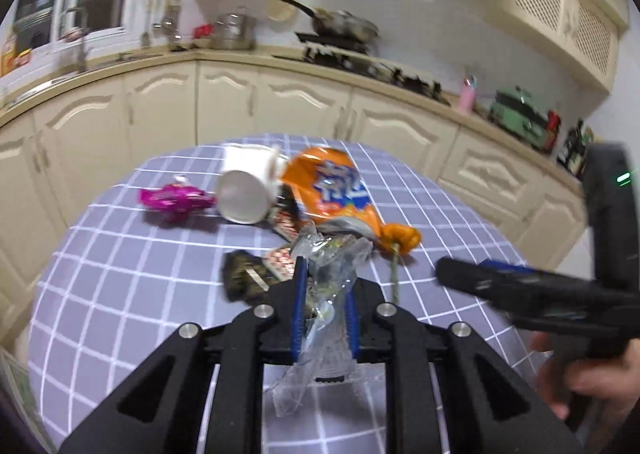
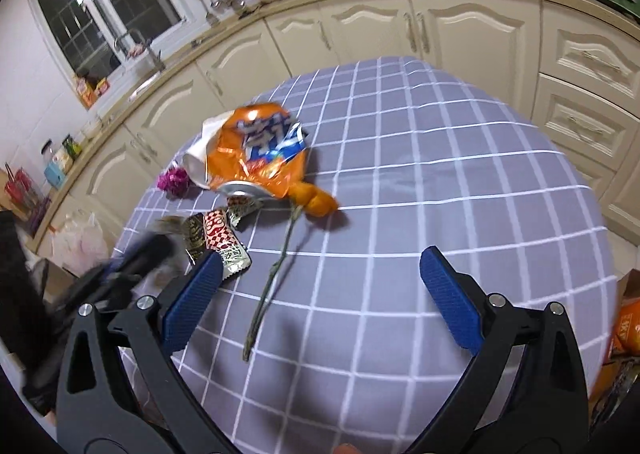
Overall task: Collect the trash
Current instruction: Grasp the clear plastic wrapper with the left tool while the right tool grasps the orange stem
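The left hand-held gripper [image 1: 324,294] has its blue pads pinched narrow on a crumpled clear plastic wrapper [image 1: 320,294], probably lifted clear of the checked tabletop [image 1: 120,274], though blur hides any gap. The right hand-held gripper [image 2: 320,286] hangs wide and empty over the wilted orange flower [image 2: 316,200], whose stem [image 2: 272,278] runs toward it, likely the next pick. An orange snack bag [image 2: 256,158], paper cup [image 1: 248,190] and pink wrapper [image 1: 174,200] lie beyond.

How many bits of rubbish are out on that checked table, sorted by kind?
Clear plastic wrapper, pinched in the left hand-held gripper: 1
Orange snack bag: 1
White paper cup, on its side: 1
Magenta foil wrapper: 1
Small printed wrappers (red-white, dark patterned): 2
Wilted orange flower with stem: 1
Total: 7
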Tool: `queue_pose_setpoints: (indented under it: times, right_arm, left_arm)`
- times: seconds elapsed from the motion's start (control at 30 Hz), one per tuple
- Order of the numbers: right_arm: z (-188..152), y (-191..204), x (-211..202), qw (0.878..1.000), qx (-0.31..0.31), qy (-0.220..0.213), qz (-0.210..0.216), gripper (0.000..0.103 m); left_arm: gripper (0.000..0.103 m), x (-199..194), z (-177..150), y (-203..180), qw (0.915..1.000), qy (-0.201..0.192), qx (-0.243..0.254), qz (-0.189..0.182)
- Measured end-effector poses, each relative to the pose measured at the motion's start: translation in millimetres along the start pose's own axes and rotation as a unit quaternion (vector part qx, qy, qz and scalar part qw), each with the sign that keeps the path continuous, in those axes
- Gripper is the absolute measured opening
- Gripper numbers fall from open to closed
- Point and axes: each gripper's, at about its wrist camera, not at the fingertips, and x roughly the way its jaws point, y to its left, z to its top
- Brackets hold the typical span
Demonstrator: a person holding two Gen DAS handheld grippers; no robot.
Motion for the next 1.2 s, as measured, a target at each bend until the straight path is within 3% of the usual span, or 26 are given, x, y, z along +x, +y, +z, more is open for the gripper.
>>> queue_pose_setpoints:
  times: [0.2, 0.3, 0.37, 0.43, 0.67, 0.83, 0.9, 0.93, 0.97, 1.1, 1.2]
  right_arm:
    - [8.2, 18.1, 40.7, 0.999, -0.025, 0.023, -0.025, 0.062]
    - [11.2, 18.6, 45.7, 0.998, -0.034, 0.014, -0.048, 0.033]
    - [10.7, 13.5, 44.4, 0.999, -0.025, 0.02, -0.027, 0.009]
    - [6.7, 7.7, 35.5, 0.999, -0.024, 0.013, -0.024, 0.006]
    - [-1.5, -7.1, -13.2, 0.999, -0.023, -0.024, -0.007, 0.005]
    - [3.0, -9.0, -17.3, 0.999, -0.034, -0.016, -0.017, 0.006]
    - [4.5, -6.8, -10.8, 0.999, -0.033, -0.009, -0.014, 0.021]
    - [4.5, -5.3, -9.8, 0.999, -0.035, -0.016, -0.015, 0.06]
    - [4.4, -1.2, -7.1, 0.998, -0.046, -0.024, -0.023, 0.075]
    - [10.3, 8.2, 16.7, 0.997, -0.07, -0.007, -0.036, 0.072]
    - [17.3, 8.8, 39.3, 0.995, -0.083, 0.01, -0.046, 0.059]
  left_arm:
    - [0.016, -16.6, -0.5, 19.2, 0.9995, -0.016, -0.026, 0.009]
    - [0.016, -20.4, -2.5, 21.0, 0.9994, -0.017, -0.03, 0.006]
    - [0.016, -23.4, -3.7, 22.9, 0.9993, -0.018, -0.032, 0.003]
    - [0.016, -26.2, -5.5, 21.8, 0.9992, -0.021, -0.033, 0.003]
    - [0.016, -31.5, -5.4, 8.0, 0.999, -0.027, -0.032, -0.012]
    - [0.016, -32.7, -2.3, -8.0, 0.9989, -0.028, -0.028, -0.024]
    - [0.016, -35.9, -1.7, -12.0, 0.9989, -0.031, -0.024, -0.024]
    - [0.016, -37.0, -1.4, -12.8, 0.9989, -0.032, -0.024, -0.024]
    - [0.016, -38.6, -1.4, -13.5, 0.9989, -0.034, -0.024, -0.023]
    - [0.016, -42.0, -2.1, -10.7, 0.999, -0.033, -0.023, -0.019]
    - [0.016, -42.9, -3.2, -7.1, 0.9991, -0.031, -0.024, -0.017]
